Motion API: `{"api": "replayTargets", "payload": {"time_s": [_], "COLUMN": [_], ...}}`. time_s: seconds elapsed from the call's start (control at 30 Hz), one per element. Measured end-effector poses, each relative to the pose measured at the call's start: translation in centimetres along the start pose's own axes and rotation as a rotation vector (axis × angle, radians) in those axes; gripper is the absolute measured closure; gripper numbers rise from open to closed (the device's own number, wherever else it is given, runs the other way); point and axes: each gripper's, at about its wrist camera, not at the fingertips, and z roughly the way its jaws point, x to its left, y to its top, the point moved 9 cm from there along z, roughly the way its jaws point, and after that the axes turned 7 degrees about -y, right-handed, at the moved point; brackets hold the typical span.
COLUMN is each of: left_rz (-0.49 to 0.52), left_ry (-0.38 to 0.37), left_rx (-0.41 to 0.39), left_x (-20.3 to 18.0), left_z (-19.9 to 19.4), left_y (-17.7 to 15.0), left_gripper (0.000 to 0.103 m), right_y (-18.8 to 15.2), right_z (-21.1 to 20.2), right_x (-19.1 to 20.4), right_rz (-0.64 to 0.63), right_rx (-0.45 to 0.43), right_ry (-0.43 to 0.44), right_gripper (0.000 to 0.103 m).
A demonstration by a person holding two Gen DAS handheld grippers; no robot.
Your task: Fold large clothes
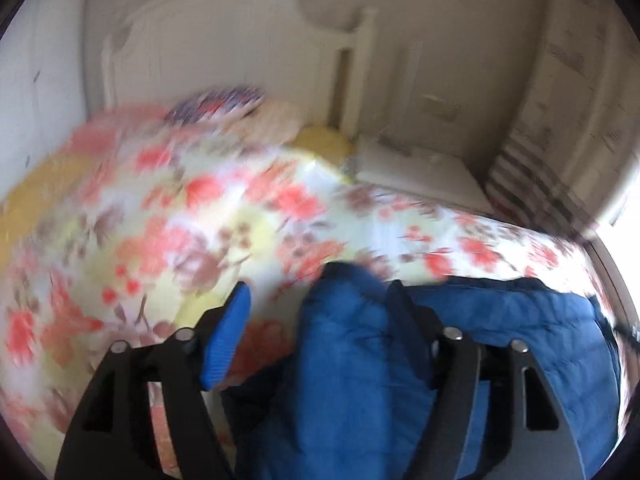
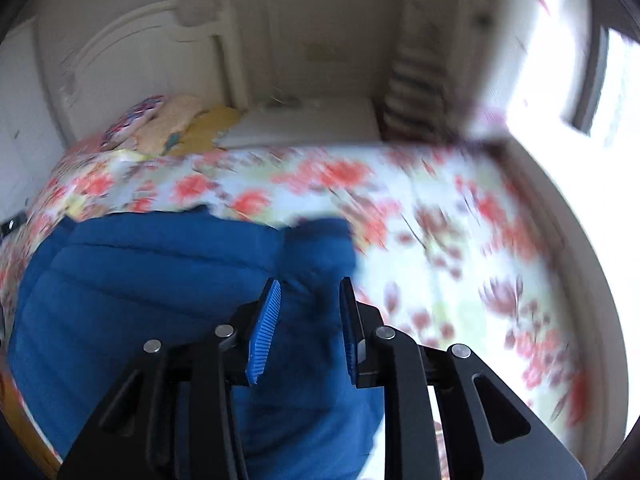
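A blue quilted jacket [image 1: 500,320] lies spread on a bed covered by a floral bedspread [image 1: 192,208], white with red and brownish blossoms. Both views are smeared with motion blur, so fine detail is lost.

The left gripper [image 1: 320,320] stands over the jacket's edge with its jaws wide apart. A bunched fold of the blue fabric rises between them, lying against the right-hand finger, while the blue ribbed pad [image 1: 226,340] on the other finger is clear of the cloth, with bedspread showing behind it. The pads do not press on the fabric, so this gripper is open around the jacket rather than holding it. The rest of the garment stretches away to the right of this gripper, across the bed.

The right gripper [image 2: 308,328] is closed on the jacket [image 2: 152,280]: a thick wad of padded blue cloth fills the gap between its two ribbed pads [image 2: 264,328] and runs down toward the camera. From here the body of the jacket lies to the left, its quilted bands crossing the bed.

At the head of the bed sit several pillows [image 2: 180,124], yellow and patterned, against a white headboard [image 2: 140,40]. A bright window [image 2: 580,72] is on the right.
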Motion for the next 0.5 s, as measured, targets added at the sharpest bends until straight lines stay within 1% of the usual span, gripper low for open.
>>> {"api": "replayTargets", "payload": {"time_s": [0.07, 0.13, 0.2, 0.23, 0.27, 0.33, 0.4, 0.43, 0.47, 0.5], "left_rz": [0.079, 0.159, 0.234, 0.249, 0.266, 0.276, 0.261, 0.24, 0.216, 0.165], "left_ry": [-0.021, -0.039, -0.039, -0.033, -0.027, -0.011, 0.0, -0.008, -0.025, -0.076], "left_rx": [-0.007, -0.014, 0.003, 0.017, 0.045, 0.076, 0.09, 0.099, 0.112, 0.129], "left_x": [-3.3, -7.0, -10.3, -10.9, -11.6, -11.5, -10.1, -9.1, -8.1, -6.5], "left_z": [-1.0, -1.2, -0.1, 0.4, 1.7, 2.9, 3.0, 2.7, 2.4, 1.4], "left_y": [0.6, 0.7, 0.3, -0.1, -0.5, -1.3, -1.9, -2.2, -2.7, -3.5], "left_gripper": [0.02, 0.015, 0.015, 0.015, 0.015, 0.015, 0.015, 0.015, 0.015, 0.015], "right_y": [1.3, 2.1, 2.3, 2.1, 1.7, 0.9, -0.1, -0.8, -2.0, -3.4], "right_z": [-1.1, -1.3, -0.5, 0.0, 0.5, 1.2, 1.0, 0.7, 0.0, -0.9], "right_x": [3.7, 7.1, 10.0, 10.8, 11.1, 10.5, 9.3, 8.2, 6.9, 5.6], "right_rz": [-0.073, -0.147, -0.19, -0.19, -0.184, -0.167, -0.139, -0.119, -0.091, -0.07], "right_rx": [-0.038, -0.073, -0.069, -0.057, -0.043, -0.01, 0.009, 0.021, 0.038, 0.047], "right_ry": [0.028, 0.032, 0.051, 0.061, 0.063, 0.053, 0.071, 0.09, 0.135, 0.193], "right_gripper": [0.085, 0.085, 0.086, 0.086, 0.086, 0.086, 0.086, 0.085, 0.085, 0.084]}}
